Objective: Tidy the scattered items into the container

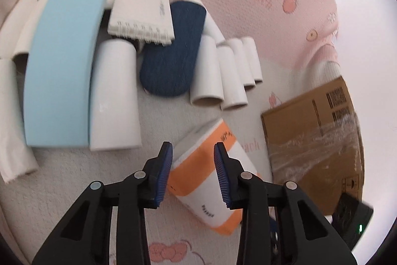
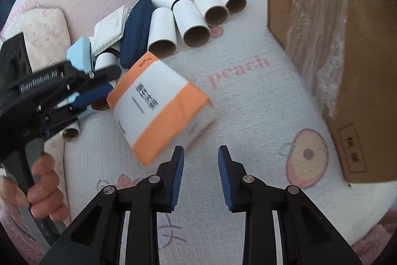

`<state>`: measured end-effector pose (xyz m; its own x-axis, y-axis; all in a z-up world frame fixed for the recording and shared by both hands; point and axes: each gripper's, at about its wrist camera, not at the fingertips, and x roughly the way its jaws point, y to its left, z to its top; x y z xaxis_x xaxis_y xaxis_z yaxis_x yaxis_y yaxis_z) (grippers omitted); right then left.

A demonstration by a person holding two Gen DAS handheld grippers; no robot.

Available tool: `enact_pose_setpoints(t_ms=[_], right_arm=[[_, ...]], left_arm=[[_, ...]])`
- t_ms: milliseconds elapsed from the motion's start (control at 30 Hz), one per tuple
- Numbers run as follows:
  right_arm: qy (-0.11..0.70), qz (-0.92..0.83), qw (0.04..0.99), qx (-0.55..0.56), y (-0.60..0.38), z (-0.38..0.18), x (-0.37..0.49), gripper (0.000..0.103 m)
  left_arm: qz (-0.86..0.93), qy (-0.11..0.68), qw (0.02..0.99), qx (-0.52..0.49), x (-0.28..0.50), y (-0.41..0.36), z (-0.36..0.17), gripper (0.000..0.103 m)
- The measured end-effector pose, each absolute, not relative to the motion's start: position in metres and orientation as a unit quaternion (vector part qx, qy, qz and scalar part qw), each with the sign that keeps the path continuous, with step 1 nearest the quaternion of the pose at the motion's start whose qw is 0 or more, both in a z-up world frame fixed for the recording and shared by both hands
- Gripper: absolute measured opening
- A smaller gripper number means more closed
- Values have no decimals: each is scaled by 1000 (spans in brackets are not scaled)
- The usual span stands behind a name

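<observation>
Pink cartoon-printed bedding (image 2: 248, 96) forms the soft working surface, and every position below is given relative to the brown cardboard box (image 2: 347, 66), the likely container, whose side is partly covered with clear film. Nearest the box, though apart from it, lies the orange-and-white tissue pack (image 2: 158, 111), tilted on the yielding fabric. Beyond the pack, farther from the box, several white cardboard tubes (image 2: 191, 24) lie side by side with their open ends showing; a dark blue fabric case (image 2: 136, 31), a white spiral notepad (image 1: 141, 9) and a light blue foam block (image 1: 62, 61) rest among or on them, farthest from the box. The left hand-held gripper (image 1: 193, 175), carried by a hand (image 2: 42, 188) on its handle, points steeply down at the pack; its jaws bracket the pack's near end, and the blue pads (image 1: 163, 173) appear to meet its sides, so it probably grips the pack, though firm contact cannot be confirmed. The pack is presumably chosen first because it is the item closest to the box. The right hand-held gripper (image 2: 201, 178) hovers over bare bedding between pack and box, its jaws parted with nothing between them, seemingly kept clear of the transfer path. No scattered item can be seen inside the box from these views.
</observation>
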<state>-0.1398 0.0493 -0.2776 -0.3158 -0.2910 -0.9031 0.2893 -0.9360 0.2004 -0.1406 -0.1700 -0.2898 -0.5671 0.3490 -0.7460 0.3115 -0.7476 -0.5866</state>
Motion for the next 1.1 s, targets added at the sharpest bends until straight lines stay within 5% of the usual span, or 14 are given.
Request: enact_pose_setpoints(t_ms=[367, 533, 1100], right_arm=[[-95, -807, 169, 558, 88, -267, -170, 26], [-96, -809, 186, 550, 81, -265, -167, 51], [-100, -802, 207, 552, 58, -280, -187, 51]], left_arm=[[798, -308, 30, -517, -118, -141, -293, 38], [800, -310, 35, -513, -129, -143, -290, 43], [765, -396, 43, -506, -139, -154, -314, 44]])
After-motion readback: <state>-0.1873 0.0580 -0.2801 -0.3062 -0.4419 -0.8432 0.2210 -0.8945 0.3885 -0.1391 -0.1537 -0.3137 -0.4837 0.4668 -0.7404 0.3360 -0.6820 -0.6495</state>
